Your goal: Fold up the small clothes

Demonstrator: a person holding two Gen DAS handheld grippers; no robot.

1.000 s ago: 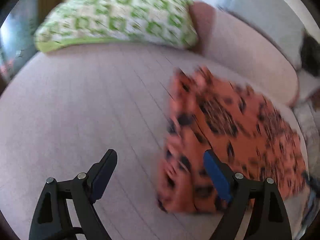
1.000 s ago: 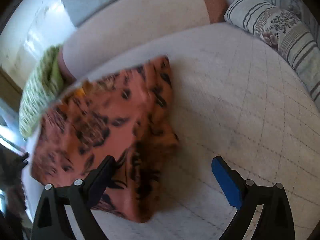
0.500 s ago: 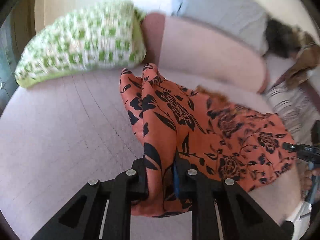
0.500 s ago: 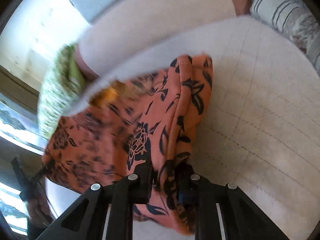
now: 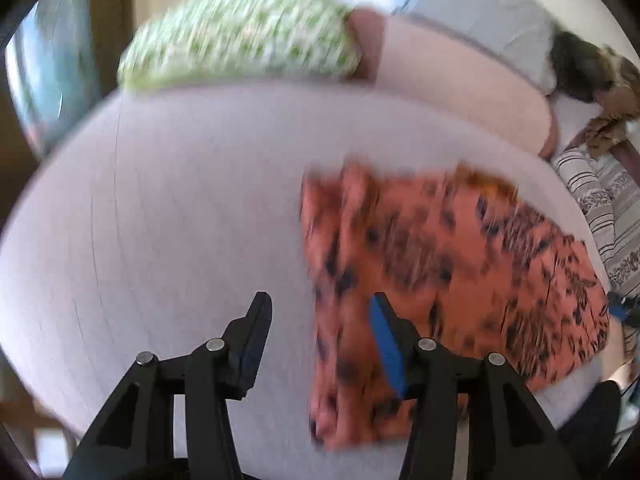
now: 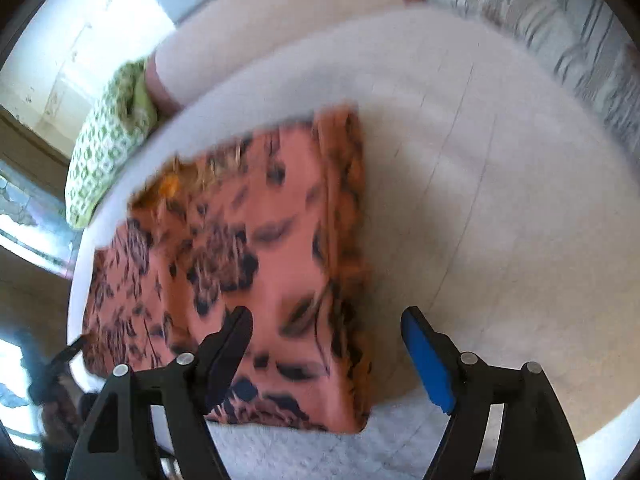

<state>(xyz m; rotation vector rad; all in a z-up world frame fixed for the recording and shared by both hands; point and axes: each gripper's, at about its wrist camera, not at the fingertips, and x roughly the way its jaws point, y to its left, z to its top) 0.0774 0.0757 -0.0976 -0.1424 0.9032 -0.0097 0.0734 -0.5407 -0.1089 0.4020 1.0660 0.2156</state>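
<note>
**Ana:** On the pale bedcover (image 6: 500, 208) lies the orange floral garment (image 6: 248, 248), already doubled into a rough rectangle. Where do the grippers stand to it?

**Ben:** Both hang above it with fingers spread wide and nothing between them. The left gripper (image 5: 320, 332) sits over the cloth's left border: its blue-padded finger is over the fabric, its black one over bare cover. The right gripper (image 6: 326, 344) straddles the cloth's right border, black finger over the print, blue finger over the cover.

**Ana:** So the garment lies between the two hands?

**Ben:** Yes, to the right of the left one and to the left of the right one. Its long axis looks to run crosswise from hand to hand, with a thicker rolled edge along the right side. Neither hand is clearly nearer; each has its own edge under it. I judge that the next fold would call for both borders to be pinched together.

**Ana:** What can't you make out?

**Ben:** Both views are smeared by motion, so I cannot tell layers, hems or what kind of garment it is. The green-patterned pillow (image 5: 240, 36) and the striped cushion (image 5: 600, 200) are blurred too. Black gripper frames cover the cloth's near edge.
</note>
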